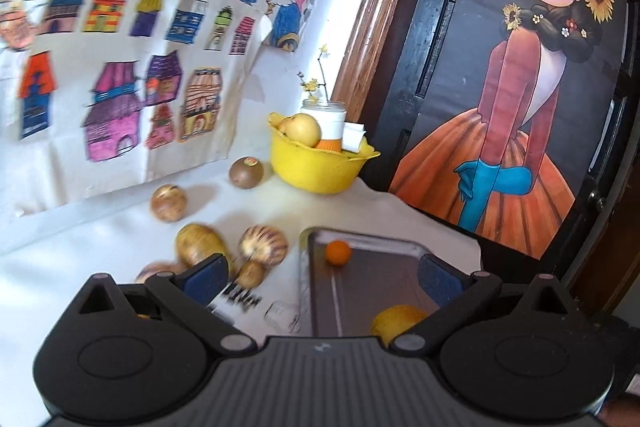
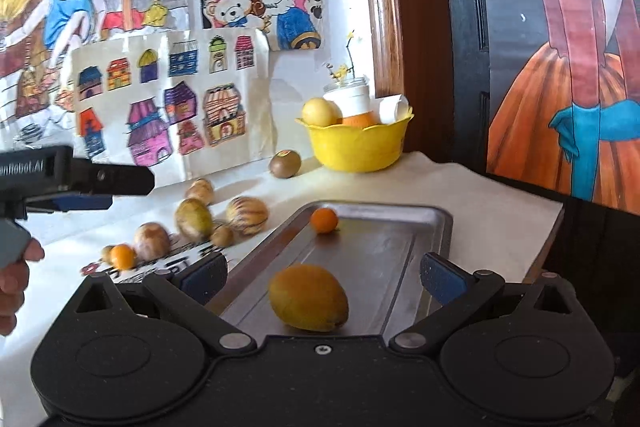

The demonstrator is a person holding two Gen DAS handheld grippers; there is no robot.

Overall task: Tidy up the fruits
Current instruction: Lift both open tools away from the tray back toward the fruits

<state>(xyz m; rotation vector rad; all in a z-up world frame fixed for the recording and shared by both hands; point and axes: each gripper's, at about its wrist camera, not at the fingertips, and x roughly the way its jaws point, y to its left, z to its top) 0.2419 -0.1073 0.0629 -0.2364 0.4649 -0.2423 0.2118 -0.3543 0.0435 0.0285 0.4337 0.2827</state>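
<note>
Currently both grippers are spread wide and hold nothing. Right gripper (image 2: pixel 323 277) hovers above the near end of the metal tray (image 2: pixel 400 247); a yellow-orange mango (image 2: pixel 308 297) lies on the tray between its blue-padded fingers (image 2: pixel 442 283), not touching either pad. A small orange (image 2: pixel 324 220) sits at the tray's far left corner, well apart from the mango.

Left gripper (image 1: pixel 323 277) hangs over the tray's left edge, one finger over the white tablecloth (image 1: pixel 100 227), the other over the tray. From the right wrist view it enters at the left, raised above the loose fruit.

Loose fruit on the cloth left of the tray: two striped melons (image 2: pixel 246 215), a greenish-yellow mango (image 2: pixel 193 219), a brown oval fruit (image 2: pixel 151 241), a second small orange (image 2: pixel 122 256), and a kiwi (image 2: pixel 285 164) with a sticker just beside the yellow bowl (image 2: pixel 356 149).

The bowl stands at the back near the wall and holds a yellow apple (image 2: pixel 318 111), an orange and white containers. Children's drawings (image 2: pixel 168 99) cover the wall behind.
</note>
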